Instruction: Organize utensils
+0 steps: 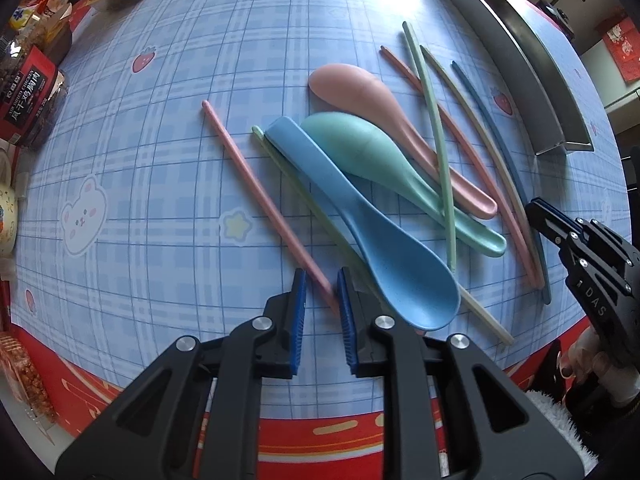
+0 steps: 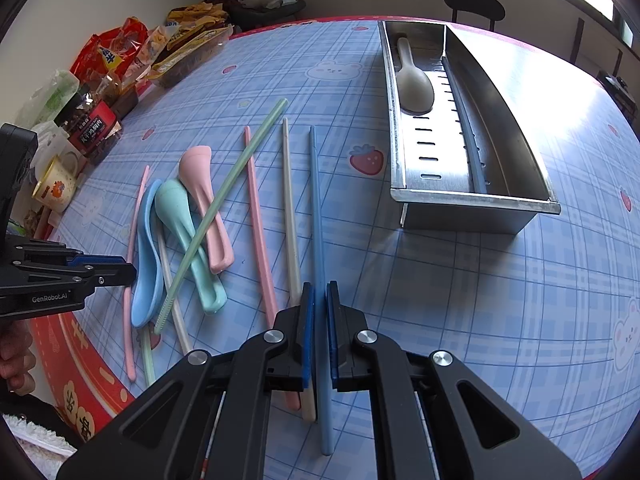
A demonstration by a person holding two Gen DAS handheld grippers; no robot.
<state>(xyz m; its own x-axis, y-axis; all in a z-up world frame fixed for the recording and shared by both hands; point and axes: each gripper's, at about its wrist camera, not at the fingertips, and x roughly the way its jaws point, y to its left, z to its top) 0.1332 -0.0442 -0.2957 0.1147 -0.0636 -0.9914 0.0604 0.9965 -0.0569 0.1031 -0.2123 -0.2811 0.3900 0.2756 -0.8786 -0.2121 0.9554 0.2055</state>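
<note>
Blue [image 1: 360, 216], green [image 1: 380, 160] and pink [image 1: 380, 108] spoons lie overlapped mid-table, with a green chopstick [image 1: 434, 140] across them. My left gripper [image 1: 322, 274] points down at the near end of a pink chopstick [image 1: 256, 188]. That end sits between the pads, which stand a little apart and do not press on it. My right gripper [image 2: 319, 286] is shut on a blue chopstick [image 2: 316, 208] that lies flat beside a beige one [image 2: 290, 208] and another pink one [image 2: 258, 216]. The metal tray [image 2: 460, 190] holds a beige spoon [image 2: 414, 84] and a blue chopstick [image 2: 472, 152] along its divider.
Snack bags [image 2: 120, 52], a dark jar [image 2: 90, 128] and a yellow mug [image 2: 54, 188] crowd the table's left side. The red table border [image 1: 320, 428] runs along the near edge. A person's hand [image 2: 16, 360] holds the left gripper [image 2: 132, 272] at the left.
</note>
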